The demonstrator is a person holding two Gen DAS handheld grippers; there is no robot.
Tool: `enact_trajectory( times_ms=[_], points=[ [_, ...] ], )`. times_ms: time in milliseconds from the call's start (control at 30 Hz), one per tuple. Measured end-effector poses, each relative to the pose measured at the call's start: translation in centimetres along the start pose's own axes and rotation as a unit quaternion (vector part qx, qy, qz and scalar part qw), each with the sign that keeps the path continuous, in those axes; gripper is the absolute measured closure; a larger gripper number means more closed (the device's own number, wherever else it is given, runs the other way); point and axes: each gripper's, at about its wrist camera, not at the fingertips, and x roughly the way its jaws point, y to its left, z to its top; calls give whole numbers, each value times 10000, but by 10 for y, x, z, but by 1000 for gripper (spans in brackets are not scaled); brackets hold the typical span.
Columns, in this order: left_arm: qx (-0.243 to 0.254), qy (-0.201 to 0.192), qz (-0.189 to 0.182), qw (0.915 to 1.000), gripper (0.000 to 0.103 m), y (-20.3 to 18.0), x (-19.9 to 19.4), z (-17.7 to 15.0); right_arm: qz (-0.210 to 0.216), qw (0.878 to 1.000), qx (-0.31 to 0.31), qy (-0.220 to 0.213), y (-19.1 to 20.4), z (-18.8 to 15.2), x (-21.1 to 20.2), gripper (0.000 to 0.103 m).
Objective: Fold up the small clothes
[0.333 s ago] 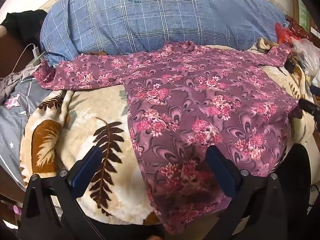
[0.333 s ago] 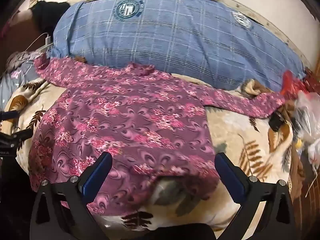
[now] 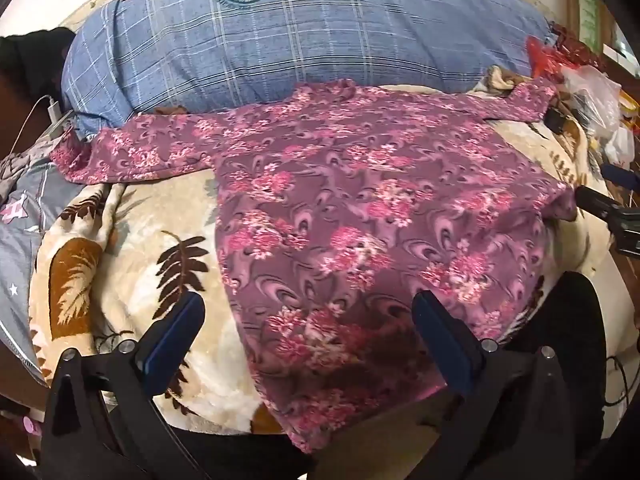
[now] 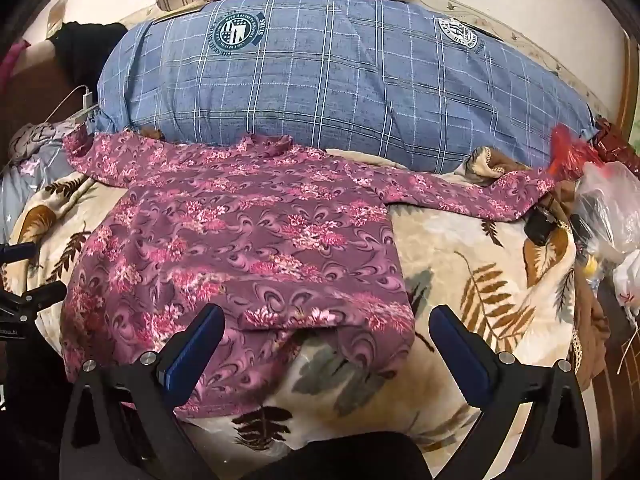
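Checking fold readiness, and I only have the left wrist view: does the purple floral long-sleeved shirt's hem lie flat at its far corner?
Observer: No. In the right wrist view the purple floral long-sleeved shirt has its hem buckled up near that corner, and the cream leaf-print blanket shows underneath.
Operator: And the right claw?
Observer: The right claw is open and aimed at that buckle, its pads gripping nothing.

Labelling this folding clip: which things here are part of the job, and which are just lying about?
Job: floral top, left gripper, right gripper.
Lying about: blue checked pillow, leaf blanket, plastic bags, white charger.
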Motion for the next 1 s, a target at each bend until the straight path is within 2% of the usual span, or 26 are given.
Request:
enact_trajectory(
  times_ms=[167,367,1000],
  points=[
    [152,-174,78,9997,0,-4,-9,0,-147,9999,-64,24,3,-7,1,0],
    [34,-278,81,9996,0,2,-13,2,-140,9999,30,19,1,-6,-1,0],
    [-344,-278,115,9990,0,21,-14,0,-217,9996,-141,-60,7,-5,-5,0]
  ],
)
